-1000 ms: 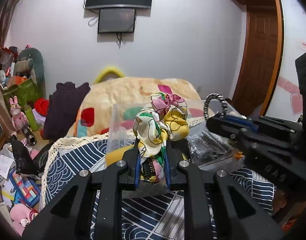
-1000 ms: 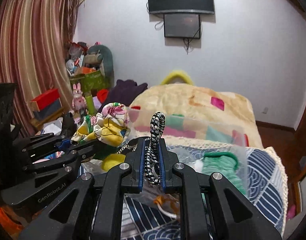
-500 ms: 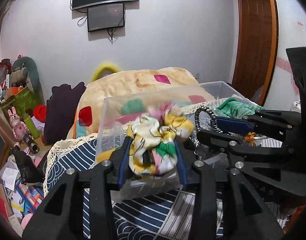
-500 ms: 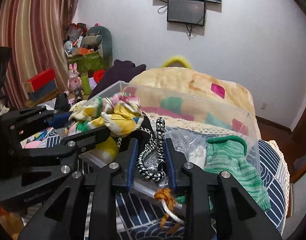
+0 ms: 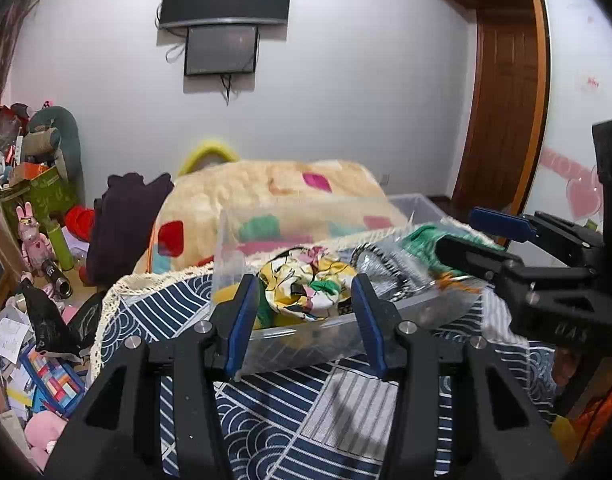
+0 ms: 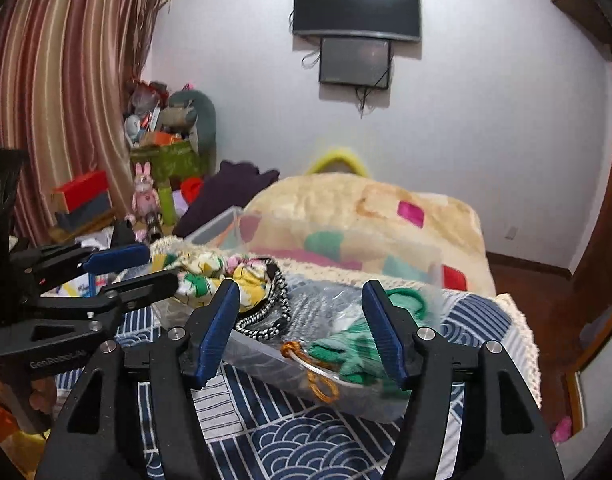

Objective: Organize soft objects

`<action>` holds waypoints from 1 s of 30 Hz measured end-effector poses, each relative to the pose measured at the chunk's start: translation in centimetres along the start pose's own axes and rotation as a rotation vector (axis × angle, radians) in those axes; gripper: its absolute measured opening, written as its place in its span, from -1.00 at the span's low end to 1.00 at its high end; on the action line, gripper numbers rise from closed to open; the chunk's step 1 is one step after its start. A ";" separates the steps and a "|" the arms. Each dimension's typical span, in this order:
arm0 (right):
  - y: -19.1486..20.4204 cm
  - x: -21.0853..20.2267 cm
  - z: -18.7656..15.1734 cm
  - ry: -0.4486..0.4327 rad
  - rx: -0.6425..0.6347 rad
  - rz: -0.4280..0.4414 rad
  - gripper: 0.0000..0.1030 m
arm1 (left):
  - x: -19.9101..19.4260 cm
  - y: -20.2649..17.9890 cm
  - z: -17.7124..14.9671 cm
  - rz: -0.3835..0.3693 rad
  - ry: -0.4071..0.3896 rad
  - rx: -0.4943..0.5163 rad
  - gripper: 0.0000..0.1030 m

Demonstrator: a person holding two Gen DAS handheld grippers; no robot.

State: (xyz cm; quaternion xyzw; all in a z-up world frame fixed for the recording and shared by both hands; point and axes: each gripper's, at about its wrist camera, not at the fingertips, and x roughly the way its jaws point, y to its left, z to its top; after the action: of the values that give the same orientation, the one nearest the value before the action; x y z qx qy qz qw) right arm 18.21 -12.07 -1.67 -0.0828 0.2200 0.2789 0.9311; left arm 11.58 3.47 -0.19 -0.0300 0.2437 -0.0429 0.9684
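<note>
A clear plastic bin stands on the blue patterned cloth. A floral yellow scrunchie lies inside it, with a black-and-white braided hair tie beside it and a green knitted piece at the bin's right end. My left gripper is open and empty, its jaws either side of the scrunchie. My right gripper is open and empty just in front of the bin, over the hair tie and green piece.
A blue wave-pattern cloth with lace edge covers the surface. A cream blanket with coloured patches lies behind the bin. A dark garment and toy clutter are at the left. A wooden door is at the right.
Both grippers came down to the bin and opened. The left let go of the scrunchie and the right let go of the hair tie; both now lie in the bin.
</note>
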 end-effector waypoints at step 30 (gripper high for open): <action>0.9 -9.5 -2.6 -0.239 0.035 -0.050 0.94 | -10.8 -2.7 -2.3 0.007 -0.235 -0.007 0.92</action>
State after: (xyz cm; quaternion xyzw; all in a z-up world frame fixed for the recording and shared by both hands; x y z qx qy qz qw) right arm 9.66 -16.60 0.30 -0.0383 0.1100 0.2594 0.9587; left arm 0.89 1.75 3.09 -0.0372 0.1287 -0.0349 0.9904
